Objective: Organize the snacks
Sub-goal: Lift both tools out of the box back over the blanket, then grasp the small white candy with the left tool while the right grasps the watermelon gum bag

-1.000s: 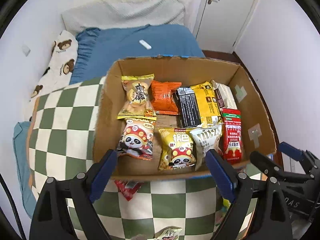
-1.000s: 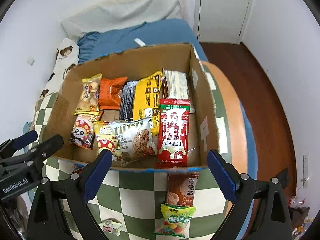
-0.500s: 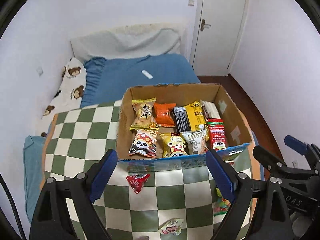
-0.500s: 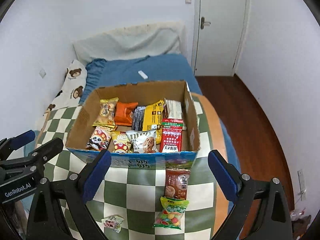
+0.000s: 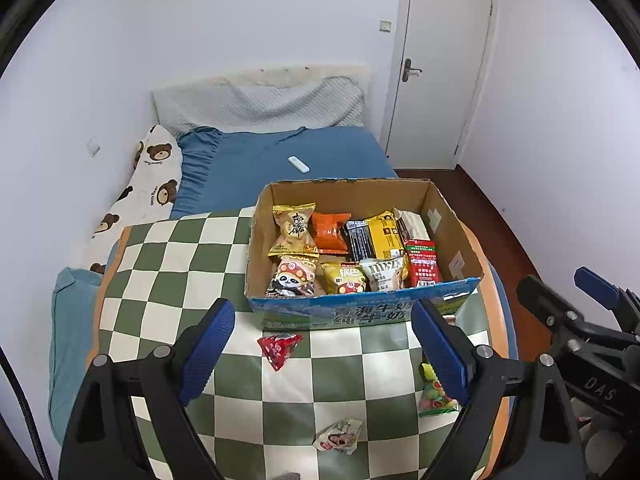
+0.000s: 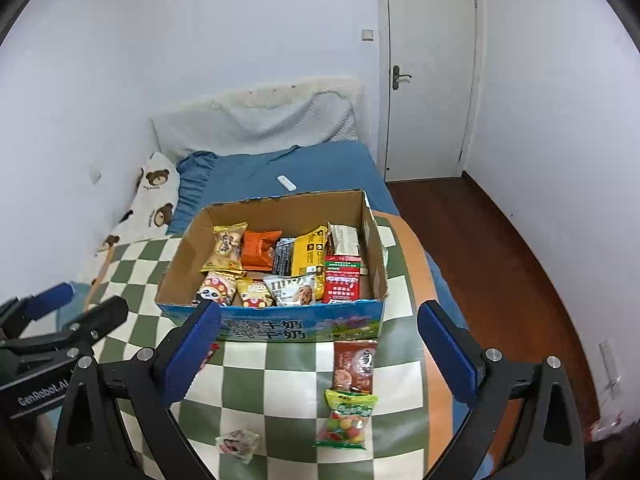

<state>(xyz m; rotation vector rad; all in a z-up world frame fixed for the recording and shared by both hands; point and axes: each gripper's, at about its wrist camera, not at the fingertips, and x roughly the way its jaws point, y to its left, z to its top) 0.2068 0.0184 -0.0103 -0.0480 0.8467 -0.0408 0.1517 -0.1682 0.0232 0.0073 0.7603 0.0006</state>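
- I am holding the left gripper (image 5: 322,354) angled down over the checkered blanket (image 5: 168,280), jaws standing wide, gripping nothing.
- Right gripper (image 6: 318,354) is tilting down likewise, jaws spread wide, empty.
- Cardboard box (image 6: 280,330) of snacks is sitting at 12 o'clock from both.
- Loose packets are lying nearer: red packet (image 5: 279,348) at 12, brown packet (image 6: 354,366) and green candy bag (image 6: 346,420) at 1.

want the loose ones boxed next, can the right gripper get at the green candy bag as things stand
Probably yes. The green candy bag lies flat on the checkered blanket between the open right gripper fingers' line, nothing on top; only the brown snack pack touches its far end.
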